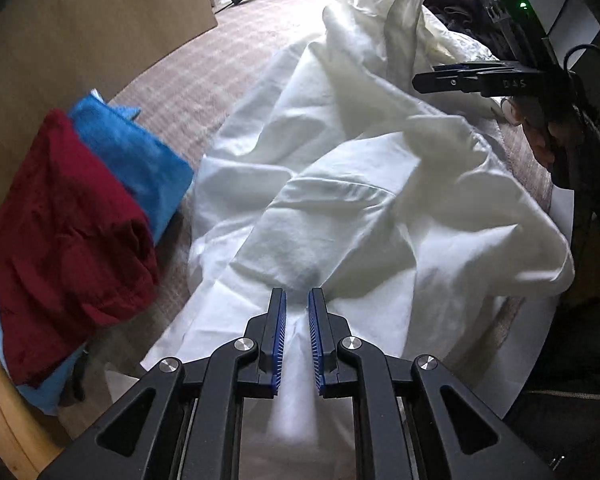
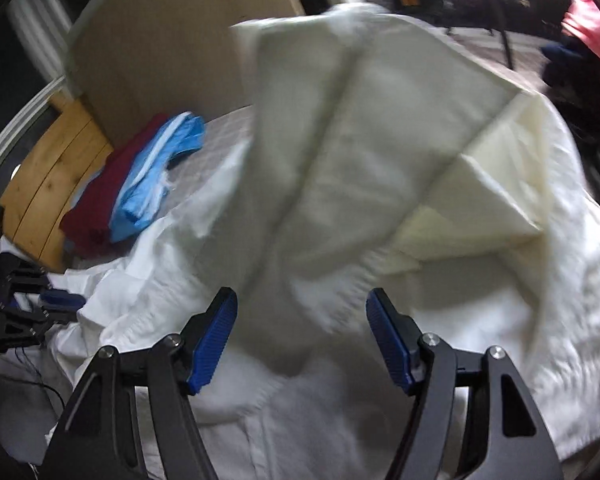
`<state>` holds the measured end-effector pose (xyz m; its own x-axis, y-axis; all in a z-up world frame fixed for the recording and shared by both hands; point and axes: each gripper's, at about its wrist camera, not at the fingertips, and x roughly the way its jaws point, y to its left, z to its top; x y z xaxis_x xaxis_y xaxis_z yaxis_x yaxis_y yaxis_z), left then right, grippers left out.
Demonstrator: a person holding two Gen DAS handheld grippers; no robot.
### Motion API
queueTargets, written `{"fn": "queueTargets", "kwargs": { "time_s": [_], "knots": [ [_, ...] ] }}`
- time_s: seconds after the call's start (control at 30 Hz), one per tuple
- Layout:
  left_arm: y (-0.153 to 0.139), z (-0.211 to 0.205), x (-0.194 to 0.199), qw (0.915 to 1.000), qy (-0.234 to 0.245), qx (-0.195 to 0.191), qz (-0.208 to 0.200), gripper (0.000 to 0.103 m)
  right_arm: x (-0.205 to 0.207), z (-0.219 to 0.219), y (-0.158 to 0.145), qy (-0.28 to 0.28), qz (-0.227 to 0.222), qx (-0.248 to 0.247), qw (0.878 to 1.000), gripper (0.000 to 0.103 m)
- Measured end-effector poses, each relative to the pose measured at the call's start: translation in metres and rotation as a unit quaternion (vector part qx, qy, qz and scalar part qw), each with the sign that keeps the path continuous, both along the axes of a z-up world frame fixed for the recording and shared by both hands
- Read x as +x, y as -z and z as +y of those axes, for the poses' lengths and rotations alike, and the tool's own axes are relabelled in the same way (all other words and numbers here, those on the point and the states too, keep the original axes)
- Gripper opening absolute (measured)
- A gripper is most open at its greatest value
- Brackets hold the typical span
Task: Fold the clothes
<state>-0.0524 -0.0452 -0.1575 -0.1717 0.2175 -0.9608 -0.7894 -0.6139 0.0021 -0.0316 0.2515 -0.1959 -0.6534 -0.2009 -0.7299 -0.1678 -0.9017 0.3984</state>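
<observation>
White shirt point(image 1: 340, 184) sprawled rumpled across frame centre on the bed point(image 1: 204, 76); red and blue pile point(image 1: 72, 232) sat left. My left gripper point(image 1: 297, 316) pinched its near hem, jaws narrow; right gripper point(image 2: 300, 332) gaped wide, empty. Judged: keep hem taut, flatten wrinkles before creasing.

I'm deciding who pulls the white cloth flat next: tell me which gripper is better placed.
Left, probably. The left gripper is already nearly shut on a pinch of the crumpled white cotton garment, while the right gripper hangs open above it, gripping nothing.
</observation>
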Motion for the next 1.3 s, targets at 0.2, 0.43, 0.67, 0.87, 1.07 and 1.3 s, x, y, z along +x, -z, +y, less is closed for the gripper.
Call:
{"fn": "queueTargets", "kwargs": {
  "time_s": [0.2, 0.43, 0.67, 0.87, 1.07, 1.3],
  "knots": [
    [0.003, -0.011, -0.001, 0.9998, 0.001, 0.02, -0.002, 0.012, 0.007, -0.015, -0.012, -0.015, 0.024, -0.032, 0.999, 0.034],
    [0.002, -0.016, -0.004, 0.9996, 0.007, 0.029, -0.003, 0.012, 0.004, -0.027, 0.013, 0.006, -0.023, -0.011, 1.0, 0.036],
    [-0.007, -0.019, -0.002, 0.9989, 0.013, 0.044, -0.001, 0.012, 0.028, -0.011, -0.061, 0.008, 0.035, 0.037, 0.999, 0.003],
    [-0.053, -0.018, 0.012, 0.9936, 0.03, 0.105, 0.031, 0.013, 0.085, 0.031, -0.158, 0.064, 0.06, 0.156, 0.984, 0.003],
    [-0.053, 0.006, 0.011, 0.9924, 0.061, 0.099, 0.04, 0.026, 0.103, 0.089, -0.146, 0.146, -0.021, 0.182, 0.972, 0.003],
    [-0.038, 0.022, 0.004, 0.9948, 0.068, 0.069, 0.03, 0.026, 0.118, 0.111, -0.06, 0.177, -0.052, 0.019, 0.983, 0.025]
  ]
}}
